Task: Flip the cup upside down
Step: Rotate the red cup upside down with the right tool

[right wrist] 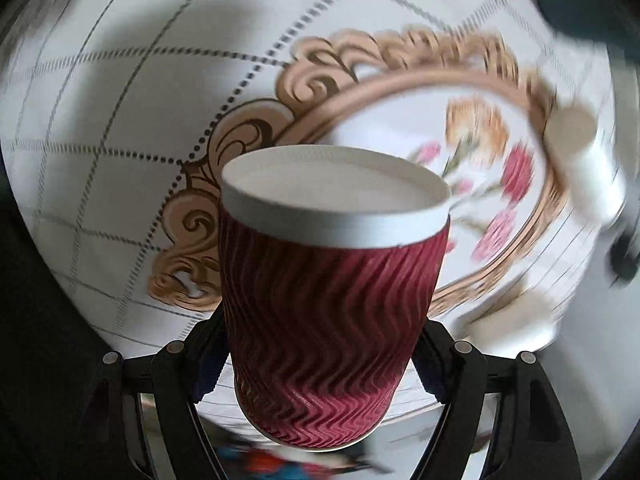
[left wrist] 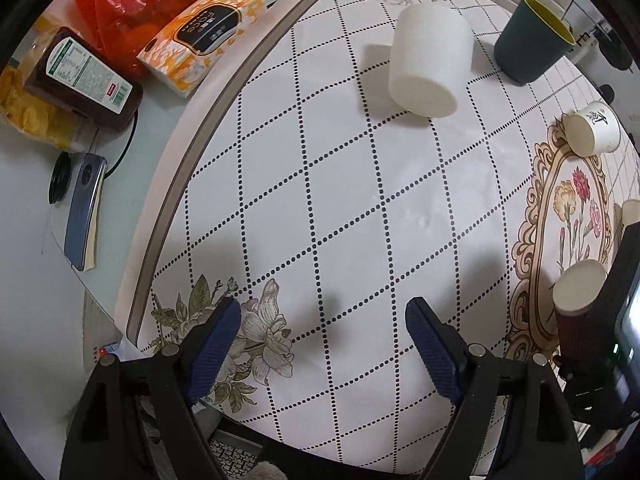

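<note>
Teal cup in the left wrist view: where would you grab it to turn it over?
Grip the teal cup across its smooth side wall, about mid-height, coming in level from the near side. It stands mouth up and narrows toward its base.

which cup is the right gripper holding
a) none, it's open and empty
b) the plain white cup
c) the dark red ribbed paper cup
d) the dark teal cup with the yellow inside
c: in the right wrist view the dark red ribbed paper cup sits clamped between the right gripper fingers, while the left gripper is open and empty.
</note>
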